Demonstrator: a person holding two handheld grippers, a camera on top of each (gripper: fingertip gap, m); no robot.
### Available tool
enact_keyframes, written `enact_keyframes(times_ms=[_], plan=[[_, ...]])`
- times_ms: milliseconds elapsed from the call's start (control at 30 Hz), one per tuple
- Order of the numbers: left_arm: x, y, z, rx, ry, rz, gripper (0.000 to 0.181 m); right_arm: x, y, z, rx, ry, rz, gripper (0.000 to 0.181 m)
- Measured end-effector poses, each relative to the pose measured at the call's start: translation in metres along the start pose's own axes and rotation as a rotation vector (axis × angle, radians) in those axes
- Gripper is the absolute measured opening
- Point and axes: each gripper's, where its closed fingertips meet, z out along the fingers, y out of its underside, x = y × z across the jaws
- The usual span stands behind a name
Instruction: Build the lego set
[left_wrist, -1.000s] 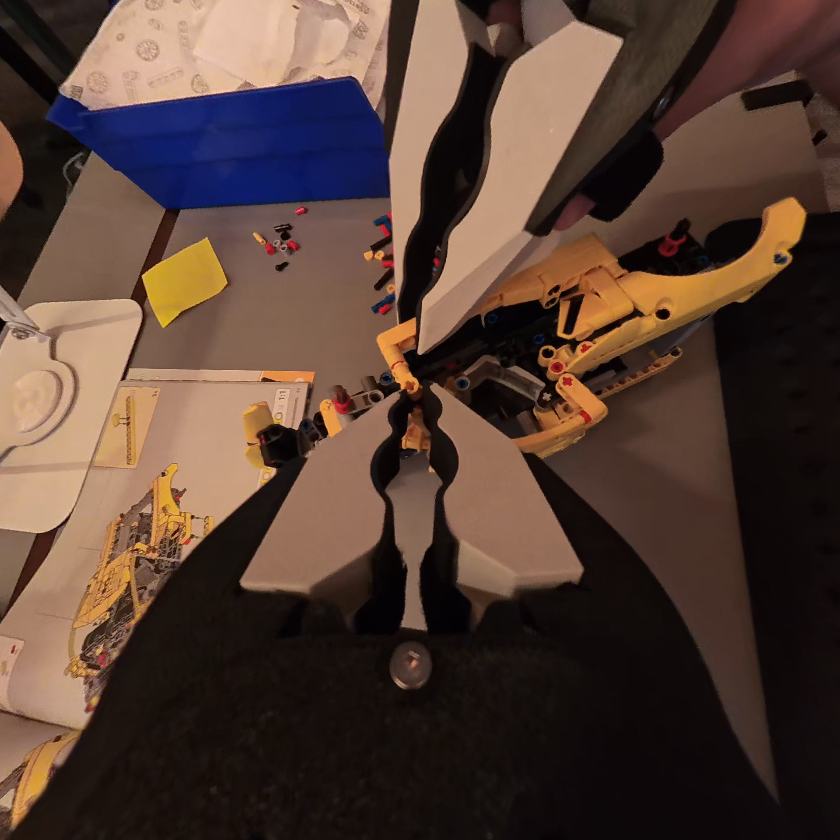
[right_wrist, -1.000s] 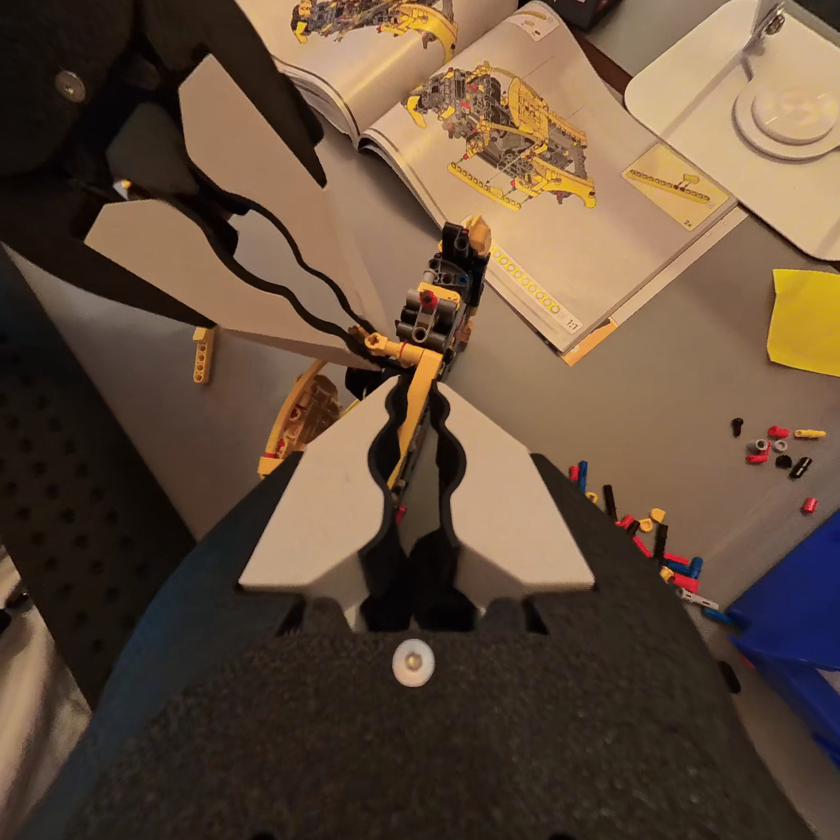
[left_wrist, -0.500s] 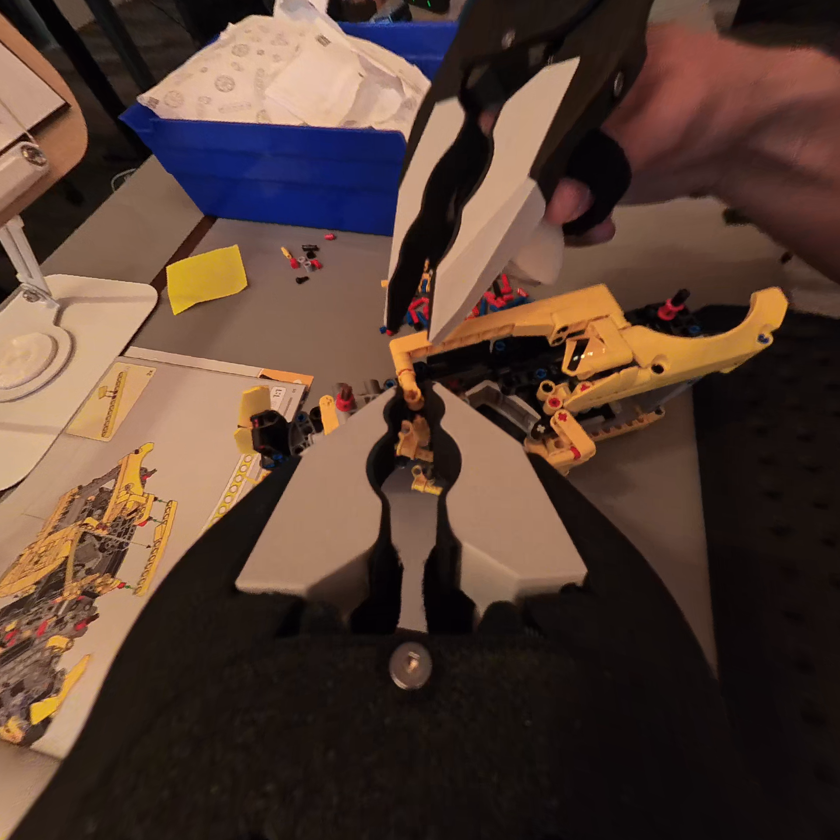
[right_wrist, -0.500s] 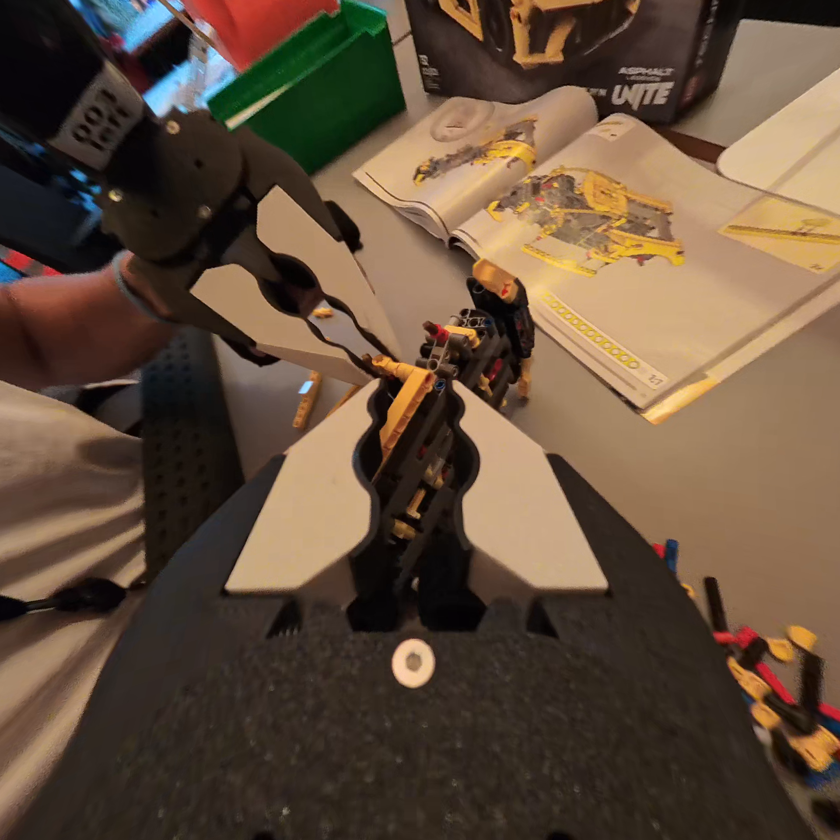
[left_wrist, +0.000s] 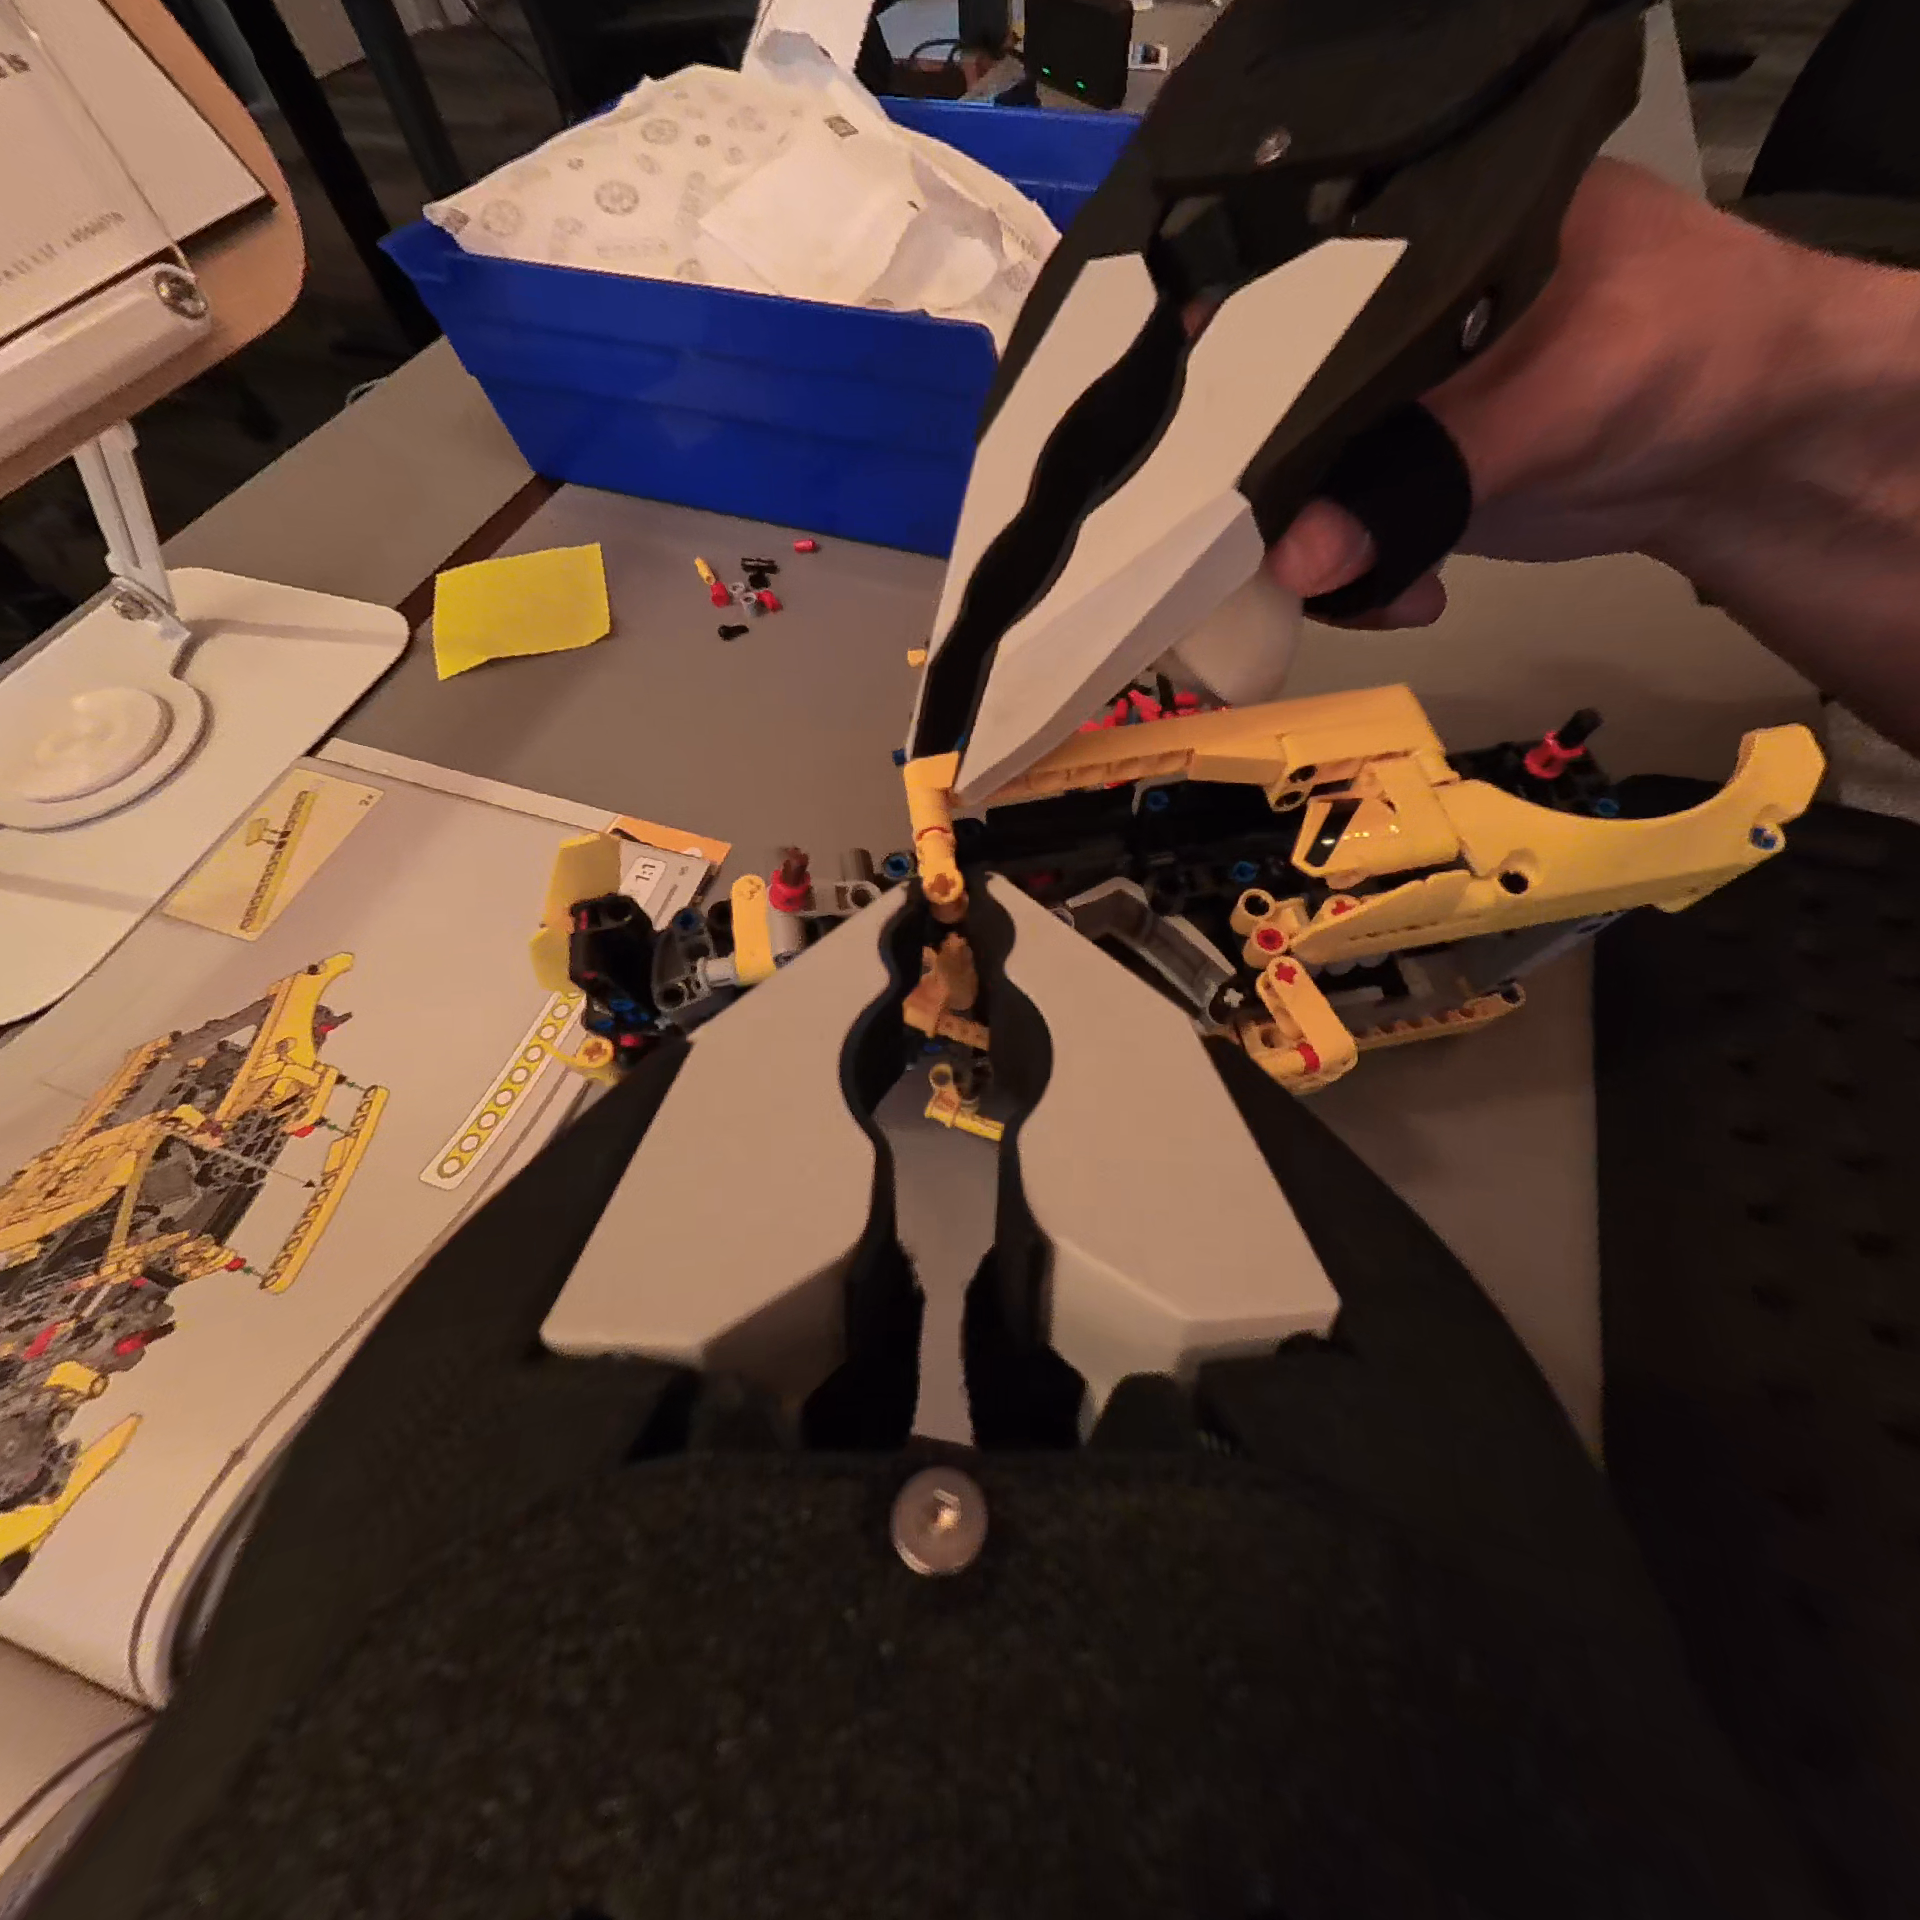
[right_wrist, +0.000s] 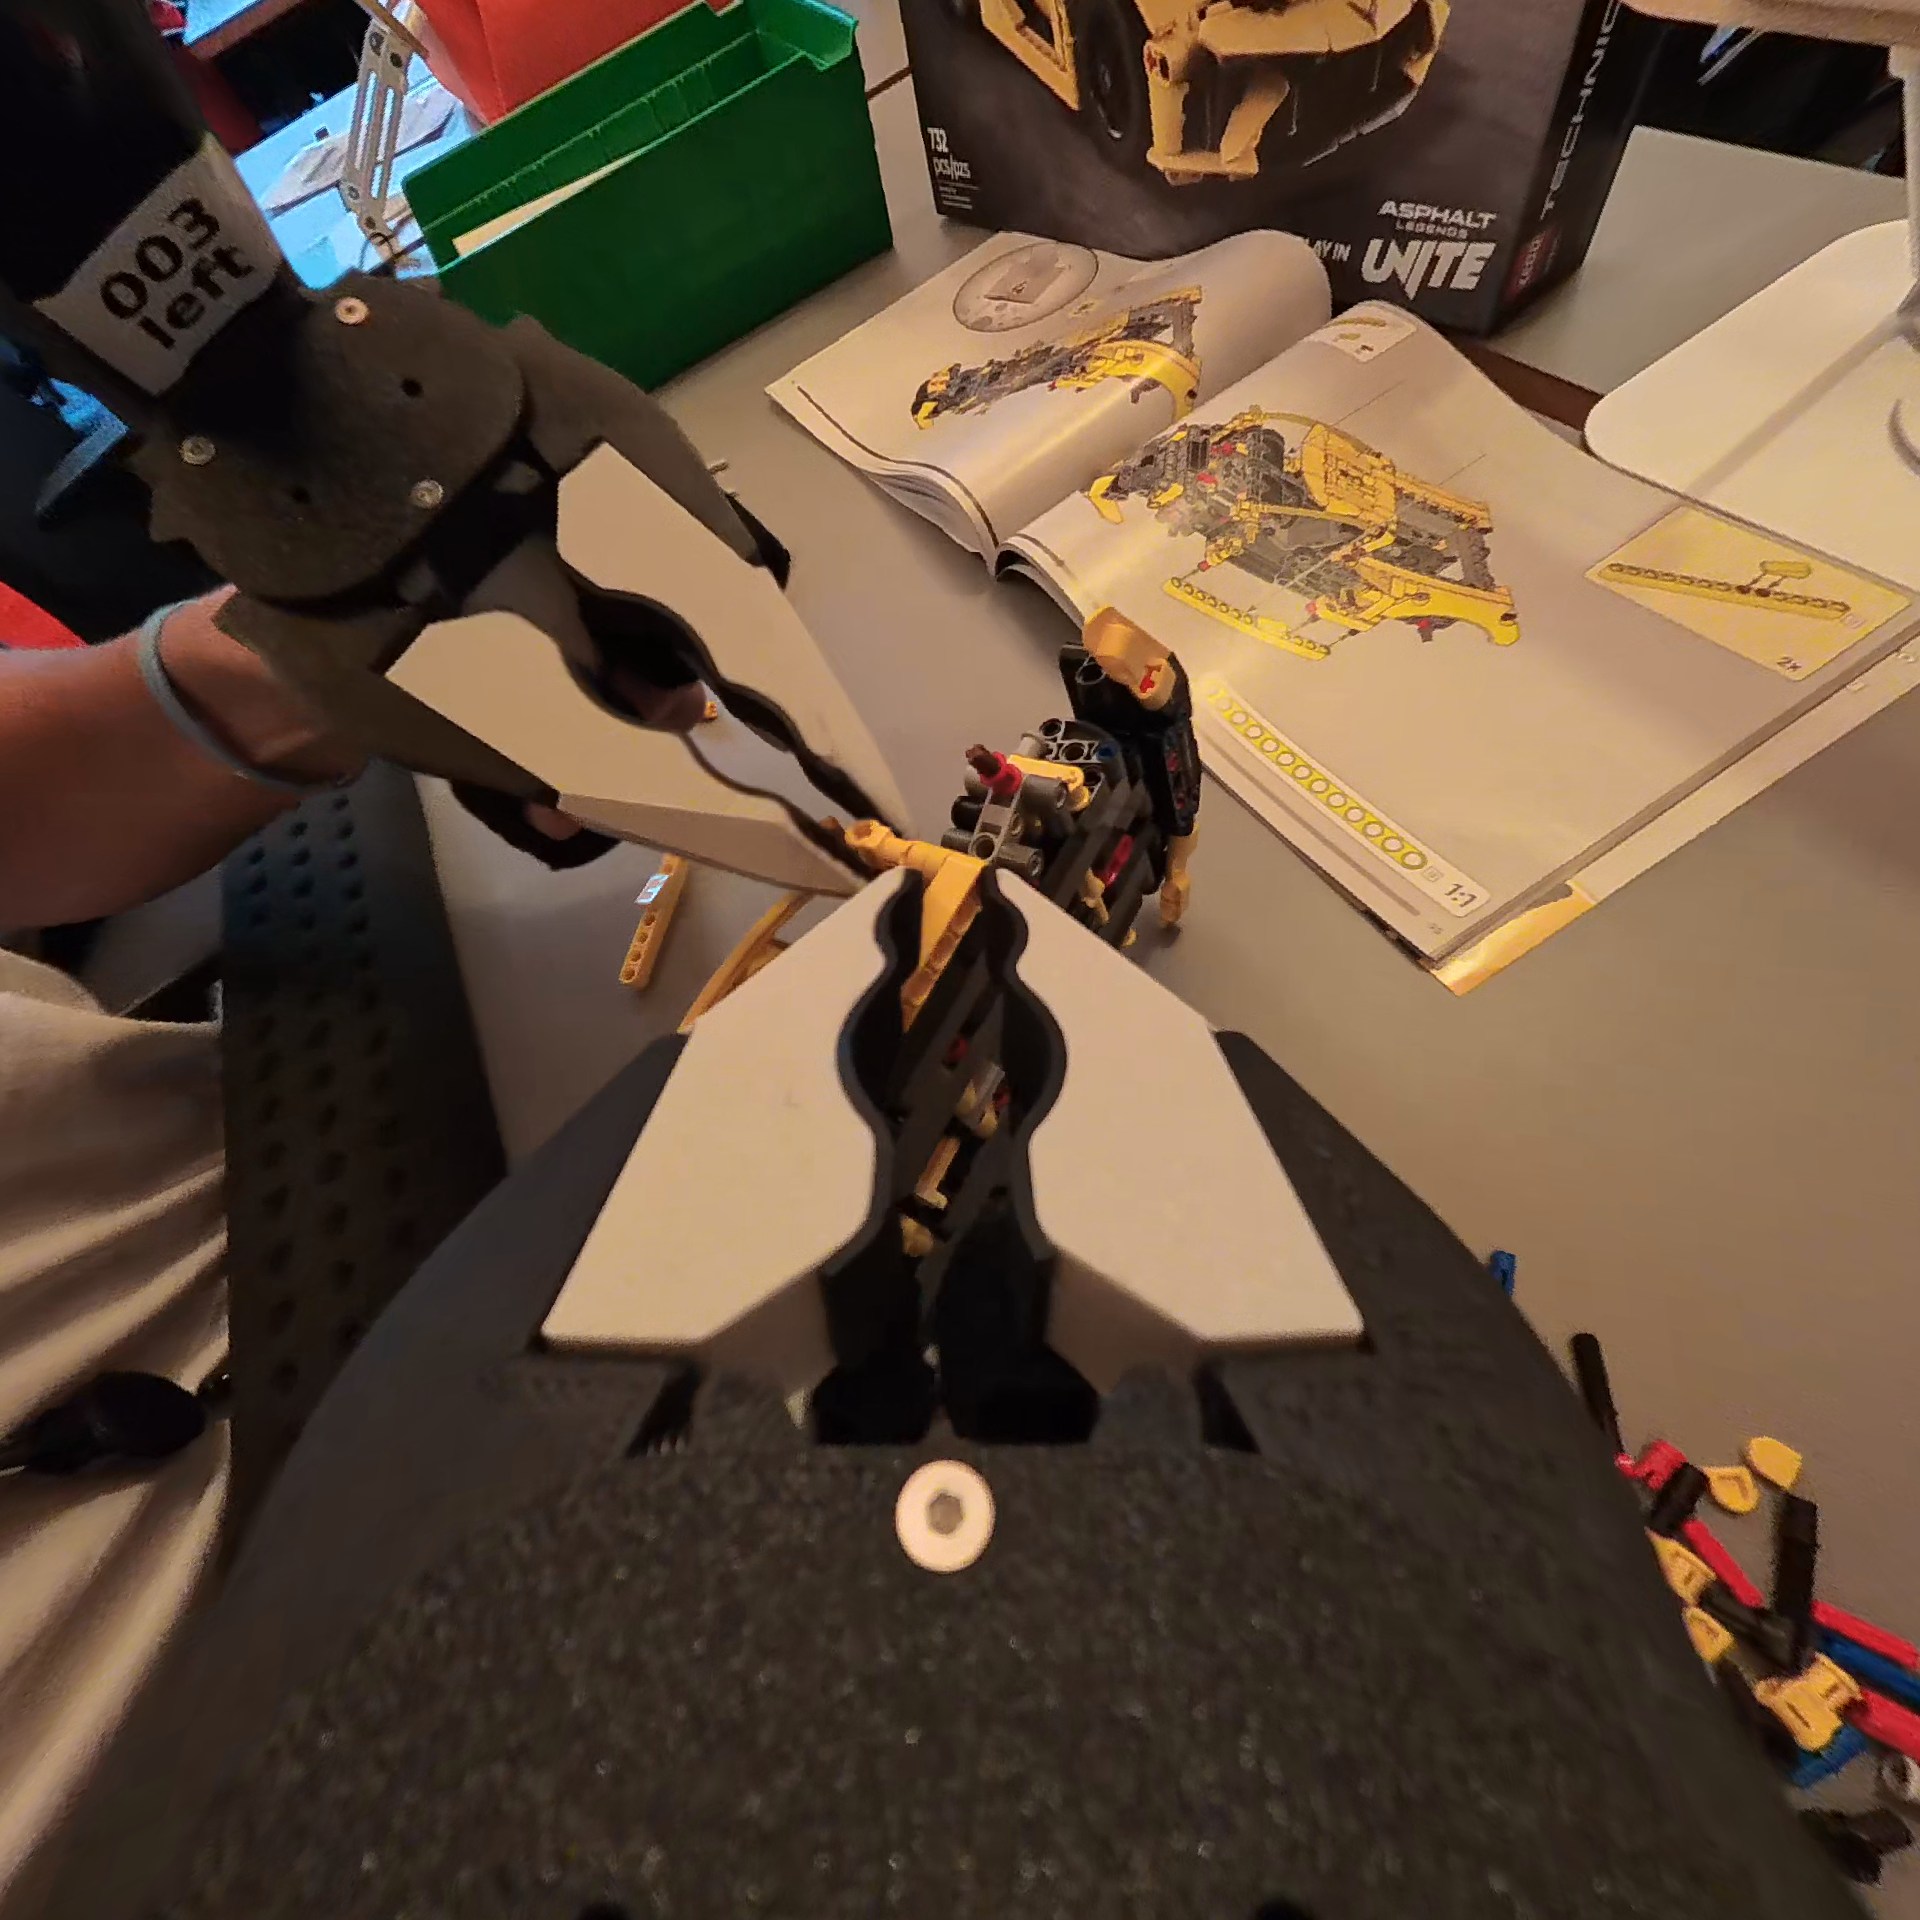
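Left claw (left_wrist: 940, 902) pinched yellow connector (left_wrist: 932, 831); right claw (right_wrist: 940, 883) clamped the lego car chassis (left_wrist: 1351, 831) mid-table (left_wrist: 727, 707).

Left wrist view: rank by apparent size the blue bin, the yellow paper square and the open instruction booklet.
1. Open instruction booklet, though it is nearer the camera and partly hidden.
2. Blue bin.
3. Yellow paper square.

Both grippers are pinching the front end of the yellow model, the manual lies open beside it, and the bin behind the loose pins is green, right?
Not quite: the bin behind the loose pins is blue, as the left wrist view shows. The rest holds: left gripper and right gripper pinch the yellow model, with the manual open beside it.
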Motion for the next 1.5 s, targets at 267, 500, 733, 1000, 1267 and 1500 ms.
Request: enact_keyframes(times_ms=[267, 500, 733, 1000, 1267, 1500], plan=[[0.005, 0.000, 0.000, -0.038, 0.041, 0.121, 0.005, -0.001, 0.002, -0.002, -0.048, 0.007, -0.002, 0.006], [0.007, 0.001, 0.000, -0.110, 0.074, 0.231, 0.005, -0.003, 0.003, -0.002, -0.099, 0.036, -0.062, 0.005], [0.010, 0.001, 0.001, -0.124, 0.165, 0.236, 0.005, -0.001, 0.004, -0.005, -0.068, 0.040, -0.032, 0.000], [0.010, 0.003, -0.004, -0.052, 0.182, 0.134, 0.007, 0.002, 0.007, -0.013, 0.041, -0.052, -0.120, 0.013], [0.010, 0.001, -0.003, 0.019, 0.186, 0.066, 0.006, -0.020, 0.010, -0.017, 0.138, -0.447, -0.235, 0.036], [0.008, -0.003, 0.003, 0.074, 0.130, 0.037, 0.006, -0.015, 0.004, -0.011, 0.060, -0.435, 0.030, 0.034]])
